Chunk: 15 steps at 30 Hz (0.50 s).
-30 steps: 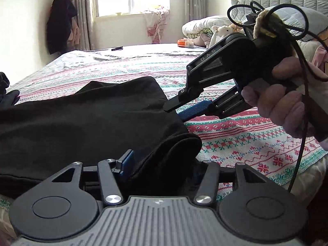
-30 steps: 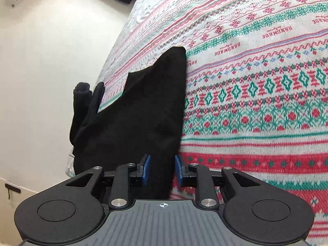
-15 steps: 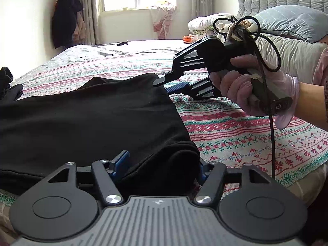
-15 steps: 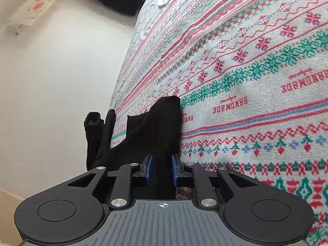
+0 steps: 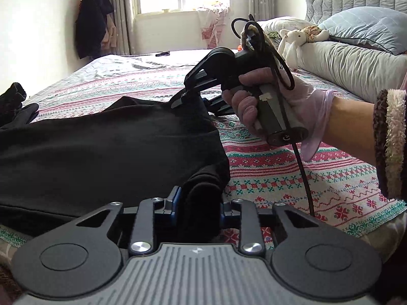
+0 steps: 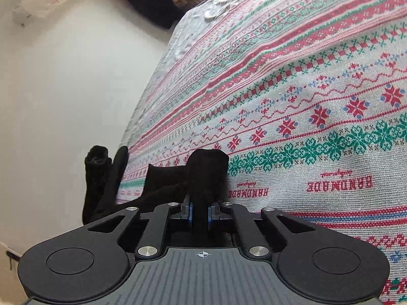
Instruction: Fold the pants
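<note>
Where bunched, pants (image 5: 106,150) between both jaws.

Black fabric pants (image 5: 106,147) lie across a bed's red-and-green patterned knit blanket (image 5: 292,172). The left gripper (image 5: 197,207) pinches a bunched fold; the right gripper (image 5: 195,99), in a gloved hand (image 5: 285,104), grips the far edge.
</note>
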Tool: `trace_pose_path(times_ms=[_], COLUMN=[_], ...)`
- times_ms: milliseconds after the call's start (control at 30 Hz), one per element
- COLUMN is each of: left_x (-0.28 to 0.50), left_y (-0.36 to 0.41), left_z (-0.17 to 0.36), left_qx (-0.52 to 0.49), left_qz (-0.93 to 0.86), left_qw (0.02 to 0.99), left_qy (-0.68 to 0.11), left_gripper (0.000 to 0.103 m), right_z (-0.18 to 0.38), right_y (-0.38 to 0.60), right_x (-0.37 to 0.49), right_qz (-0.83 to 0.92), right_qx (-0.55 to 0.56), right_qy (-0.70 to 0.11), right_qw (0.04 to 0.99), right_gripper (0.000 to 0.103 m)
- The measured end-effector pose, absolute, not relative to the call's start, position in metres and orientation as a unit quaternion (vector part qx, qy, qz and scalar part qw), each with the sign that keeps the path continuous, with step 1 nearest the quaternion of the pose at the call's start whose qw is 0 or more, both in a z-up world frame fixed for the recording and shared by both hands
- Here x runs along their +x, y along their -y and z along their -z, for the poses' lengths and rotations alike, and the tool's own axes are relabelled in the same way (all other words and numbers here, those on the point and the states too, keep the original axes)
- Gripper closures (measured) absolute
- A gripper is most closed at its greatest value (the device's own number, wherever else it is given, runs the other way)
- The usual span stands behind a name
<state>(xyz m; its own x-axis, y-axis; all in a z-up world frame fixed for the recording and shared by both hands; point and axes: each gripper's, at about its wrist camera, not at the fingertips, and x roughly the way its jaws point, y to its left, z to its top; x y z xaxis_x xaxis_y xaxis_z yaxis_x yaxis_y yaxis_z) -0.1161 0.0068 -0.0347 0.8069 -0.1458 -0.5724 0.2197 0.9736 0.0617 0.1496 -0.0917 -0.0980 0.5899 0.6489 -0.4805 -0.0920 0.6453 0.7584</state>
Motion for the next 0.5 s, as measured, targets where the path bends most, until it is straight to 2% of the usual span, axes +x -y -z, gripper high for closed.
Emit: trace_pose_path(times_ms=[33,67,267,500], left_x=[-0.116,-0.116,-0.132,-0.153], left_y=[-0.006,-0.005,0.014,0.051], left_z=[0.033,0.030,-0.001,-0.022], left_qx=[0.063,0.063,0.065,-0.009], left_qz=[0.092,0.089,0.106,0.204], left_qw=[0.949,0.949,0.952,0.935], left_qy=[-0.296,-0.297,-0.281,-0.290], left_gripper=[0.068,0.071,0.071,0.071], right_z=[0.099,0.098,0.083,0.054], right_y=[0.092,0.092,0.124,0.208], right_x=[0.146,0.146,0.129,0.079], right_qz=[-0.221,-0.214,-0.201,-0.113], right_qx=[0.354,0.356,0.381,0.398], right_qy=[-0.392,-0.392,-0.390,-0.405], right_qw=[0.820,0.821,0.814,0.815], right_gripper=[0.097,0.097,0.098,0.098])
